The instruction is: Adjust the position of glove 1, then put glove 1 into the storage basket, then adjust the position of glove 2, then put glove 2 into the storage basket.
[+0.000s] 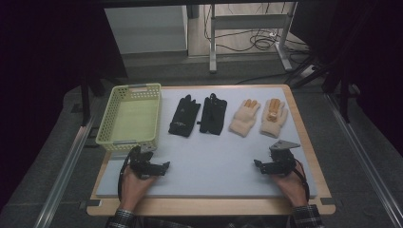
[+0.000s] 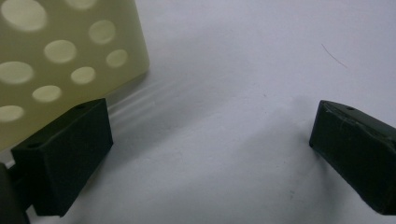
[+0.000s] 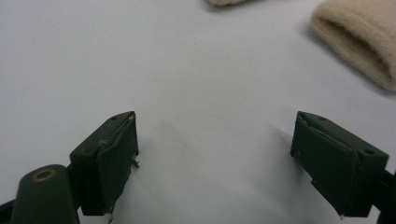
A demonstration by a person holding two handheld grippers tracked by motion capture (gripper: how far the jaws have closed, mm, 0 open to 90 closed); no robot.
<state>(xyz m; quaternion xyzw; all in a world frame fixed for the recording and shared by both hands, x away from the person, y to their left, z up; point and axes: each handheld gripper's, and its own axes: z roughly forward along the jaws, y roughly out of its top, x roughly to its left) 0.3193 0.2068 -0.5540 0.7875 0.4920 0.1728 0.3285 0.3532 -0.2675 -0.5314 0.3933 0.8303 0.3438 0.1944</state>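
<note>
two pairs of gloves lie in a row across the far half of the pale surface (image 1: 218, 161), laid flat and apart so each can be picked singly: a black pair (image 1: 198, 115) beside the yellow-green perforated basket (image 1: 105, 126), a cream pair (image 1: 259, 117) to their right. the left claw (image 1: 160, 167) rests just before the basket's near corner, jaws wide apart and empty; the right claw (image 1: 260, 166) sits near the cream gloves, jaws likewise apart, seemingly poised to start sorting gloves into the empty basket.

Perforated plastic basket (image 1: 129, 118), fuzzy knit cream gloves (image 1: 244, 118), smooth matt tabletop (image 1: 214, 156).
</note>
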